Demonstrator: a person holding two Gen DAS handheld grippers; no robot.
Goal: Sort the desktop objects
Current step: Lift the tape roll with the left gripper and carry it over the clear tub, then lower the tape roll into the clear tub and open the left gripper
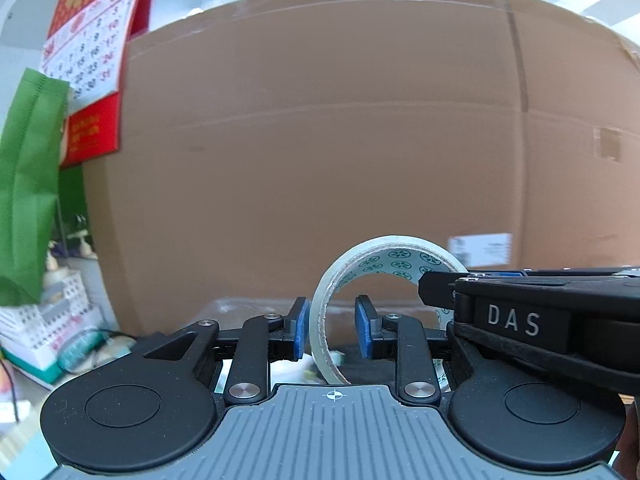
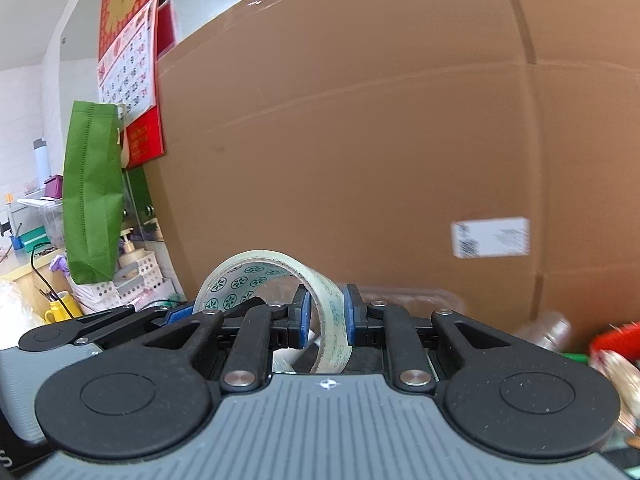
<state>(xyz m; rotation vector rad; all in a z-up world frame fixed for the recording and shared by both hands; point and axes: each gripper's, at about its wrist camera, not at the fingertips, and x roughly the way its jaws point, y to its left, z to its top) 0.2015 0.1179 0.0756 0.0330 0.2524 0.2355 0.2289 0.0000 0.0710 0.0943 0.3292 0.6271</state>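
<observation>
A roll of clear tape (image 1: 360,258) with a green-patterned white core stands on edge between both grippers. In the left wrist view my left gripper (image 1: 332,330) has its blue pads on either side of the roll's left wall, with a gap on the inner side. In the right wrist view my right gripper (image 2: 326,316) is shut on the roll's right wall (image 2: 334,316), pads pressing both faces. The right gripper's black body (image 1: 540,320) crosses the left view at the right. The left gripper's body (image 2: 80,328) shows at the right view's left.
A large cardboard box (image 1: 320,140) fills the background close ahead. A green bag (image 2: 94,196), a wall calendar (image 2: 128,60), white perforated baskets (image 2: 132,280) and a yellow mug (image 2: 62,306) sit at the left. A clear bottle (image 2: 548,330) and red items (image 2: 616,340) lie at the right.
</observation>
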